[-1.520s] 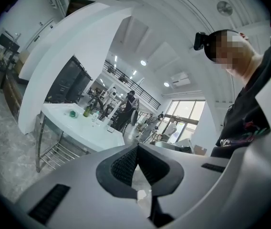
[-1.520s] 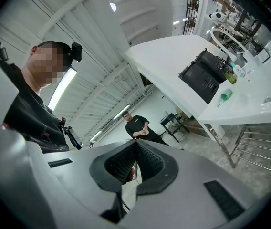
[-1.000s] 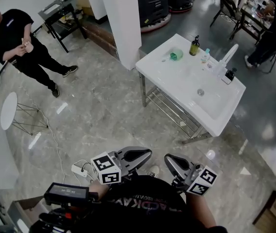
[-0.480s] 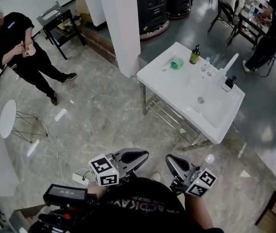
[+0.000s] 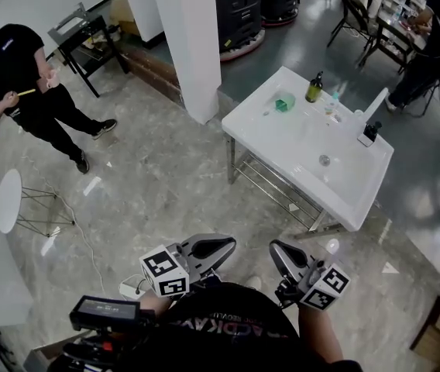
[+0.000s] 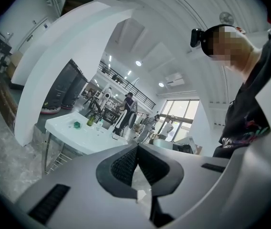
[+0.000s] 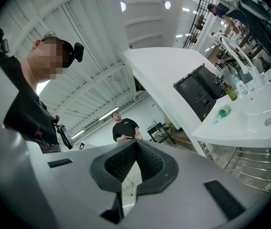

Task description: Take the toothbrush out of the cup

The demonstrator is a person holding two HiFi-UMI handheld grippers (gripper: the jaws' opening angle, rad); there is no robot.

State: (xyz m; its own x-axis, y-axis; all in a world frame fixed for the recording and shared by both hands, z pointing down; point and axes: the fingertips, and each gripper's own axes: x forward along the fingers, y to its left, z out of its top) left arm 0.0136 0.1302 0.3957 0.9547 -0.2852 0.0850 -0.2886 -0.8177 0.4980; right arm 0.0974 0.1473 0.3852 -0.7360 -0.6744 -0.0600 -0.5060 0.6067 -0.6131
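So right now both claws are hanging low in the frame, close to the wearer's body. The left claw (image 5: 228,245) is pressed fully together with nothing in it, and the right claw (image 5: 276,248) is doing the same: shut tight and empty. Each gripper view is showing the ribbed pads meeting at the tips.

The white sink worktop (image 5: 282,142) is sitting in the upper right of the head view, well apart from both claws. The green cup (image 5: 283,102) is resting near its far left corner. I honestly can't make out the toothbrush at this range, so I'm not claiming which way it's leaning or even that it's in that cup.

Counting what I'm seeing up there: one green cup, one dark bottle (image 5: 314,89), one small clear container (image 5: 333,101) and one white tap (image 5: 375,103). There's also one person in black (image 5: 18,76) standing at upper left.

I'm guessing a toothbrush is going to be light, stiff and a bit slippery. I'd be pinching the bare handle above the rim, not the bristles. That cup is probably light too, so it may be tipping or lifting along unless the other claw is steadying it.
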